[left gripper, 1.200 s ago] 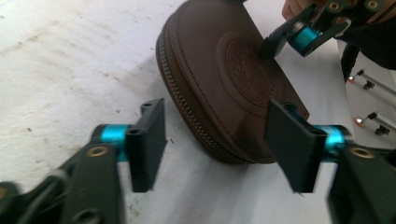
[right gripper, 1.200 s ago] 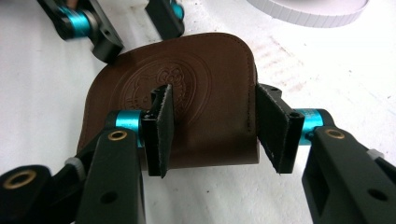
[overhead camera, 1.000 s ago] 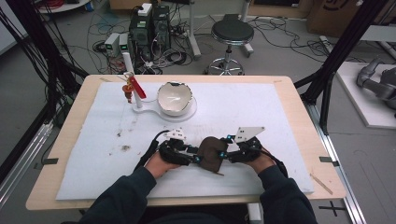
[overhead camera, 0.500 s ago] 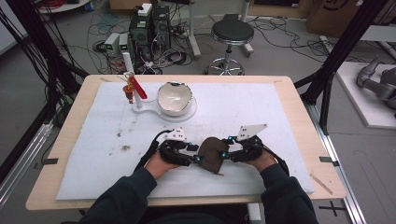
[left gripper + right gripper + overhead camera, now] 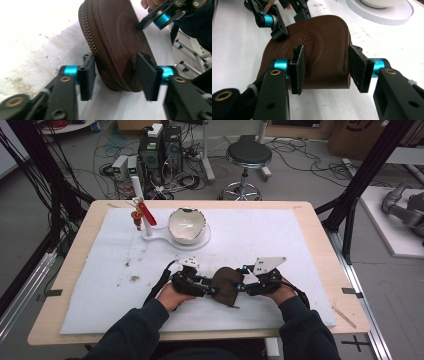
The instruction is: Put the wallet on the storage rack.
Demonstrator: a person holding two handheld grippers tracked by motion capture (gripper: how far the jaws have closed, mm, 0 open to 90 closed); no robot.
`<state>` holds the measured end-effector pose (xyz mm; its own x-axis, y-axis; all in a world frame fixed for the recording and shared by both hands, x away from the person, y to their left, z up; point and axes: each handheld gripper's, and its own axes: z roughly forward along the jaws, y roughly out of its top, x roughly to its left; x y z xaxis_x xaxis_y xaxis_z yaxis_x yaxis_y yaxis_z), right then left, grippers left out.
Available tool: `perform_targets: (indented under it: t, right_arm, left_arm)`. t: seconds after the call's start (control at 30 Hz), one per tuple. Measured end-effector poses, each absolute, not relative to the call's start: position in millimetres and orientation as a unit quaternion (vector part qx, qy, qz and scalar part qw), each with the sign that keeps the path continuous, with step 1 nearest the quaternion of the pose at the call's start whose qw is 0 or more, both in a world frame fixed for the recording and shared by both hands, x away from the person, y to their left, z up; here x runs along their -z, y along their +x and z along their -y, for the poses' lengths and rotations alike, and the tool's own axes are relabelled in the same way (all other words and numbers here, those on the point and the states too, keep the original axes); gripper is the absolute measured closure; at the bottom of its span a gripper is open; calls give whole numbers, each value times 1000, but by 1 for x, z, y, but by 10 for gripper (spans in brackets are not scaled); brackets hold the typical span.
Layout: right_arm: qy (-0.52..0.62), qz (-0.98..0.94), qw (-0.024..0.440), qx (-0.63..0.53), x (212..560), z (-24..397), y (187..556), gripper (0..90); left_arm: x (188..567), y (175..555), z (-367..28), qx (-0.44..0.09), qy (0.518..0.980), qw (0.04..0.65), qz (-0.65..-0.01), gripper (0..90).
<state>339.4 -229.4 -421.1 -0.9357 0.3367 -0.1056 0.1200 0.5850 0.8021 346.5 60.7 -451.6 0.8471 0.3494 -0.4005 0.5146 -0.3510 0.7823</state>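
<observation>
Counts: one brown leather pouch (image 5: 227, 285), two grippers – left gripper (image 5: 207, 287) and right gripper (image 5: 243, 285) – one white bowl (image 5: 187, 225), one white stand (image 5: 155, 234) with one red tag (image 5: 148, 213), one bench (image 5: 320, 227), one stool (image 5: 248, 155).

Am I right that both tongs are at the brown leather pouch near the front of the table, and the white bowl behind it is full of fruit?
Not quite: the high view shows the white bowl empty. The rest stands: the left tongs and right tongs meet at the brown leather pouch.
</observation>
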Motion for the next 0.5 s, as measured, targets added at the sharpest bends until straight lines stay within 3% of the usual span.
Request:
perform_targets:
  t: [0.23, 0.4, 0.5]
  right_arm:
    - [144, -882, 116, -435, 423, 234, 342, 491]
    - [193, -861, 92, -461, 421, 241, 349, 351]
    - [224, -838, 105, -487, 415, 253, 350, 355]
  left_arm:
    - [445, 343, -60, 70, 807, 531, -249, 589]
    - [433, 344, -65, 46, 793, 558, -242, 684]
    - [425, 345, -73, 21, 794, 559, -238, 707]
